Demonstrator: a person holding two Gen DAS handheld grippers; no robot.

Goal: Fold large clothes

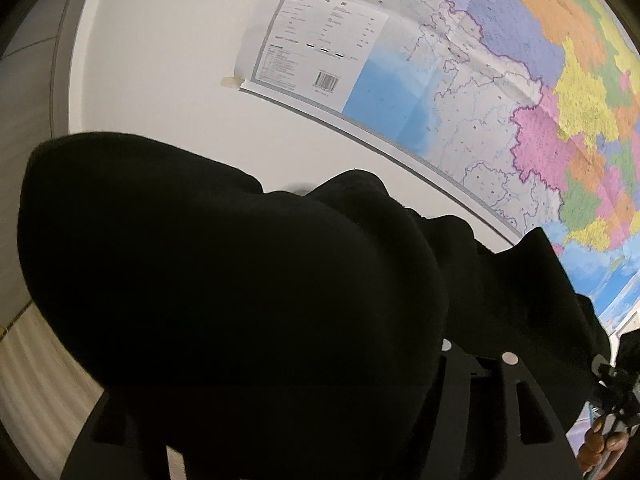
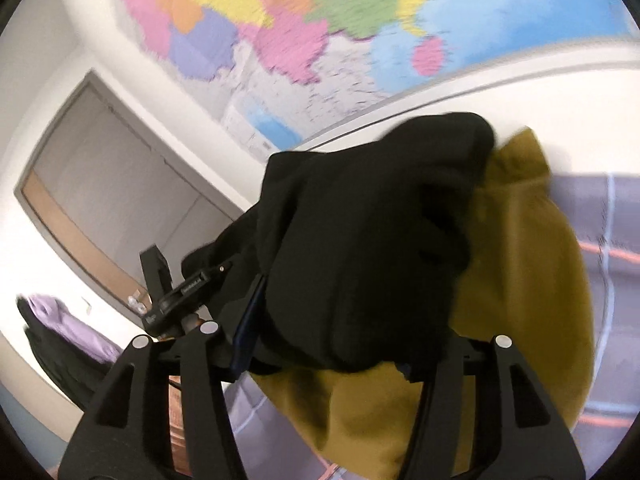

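Black garment (image 1: 224, 280) is hanging in the air, bunched over both tongs, with the wall map (image 1: 500, 80) behind it. No table is showing in either view.

Left tongs (image 1: 304, 364): fabric is draping right over the fingers and hiding the tips. Likely clamped on cloth, but I can't tell from this view.

Right tongs (image 2: 320, 356): the fingers are standing fairly wide, with the black fabric (image 2: 372, 240) bulging up between and over them. The contact point is buried, so whether they're actually pinching it I can't tell either. The right view is blurring, so detail there is poor.

A mustard-yellow cloth (image 2: 520, 280) is sitting just behind and under the black one in the right view. Can't tell whether it's a lining, a second piece, or only background.

Handling, my read:
- Thick, soft knit or fleece that is folding into fat rounded lobes, not crisp creases. No stiffness.
- Looks moderately heavy for cloth, so it'll be sagging hard between the two grips.
- Matte and grippy, so slipping out is unlikely, but a thick wad may be holding the fingers apart.
- Not fragile.

Where to grip: both holds now look mid-bunch. Better to be taking a single-layer edge or corner, such as shoulder seams or hem, with the hands well apart so it's hanging flat before laying down.
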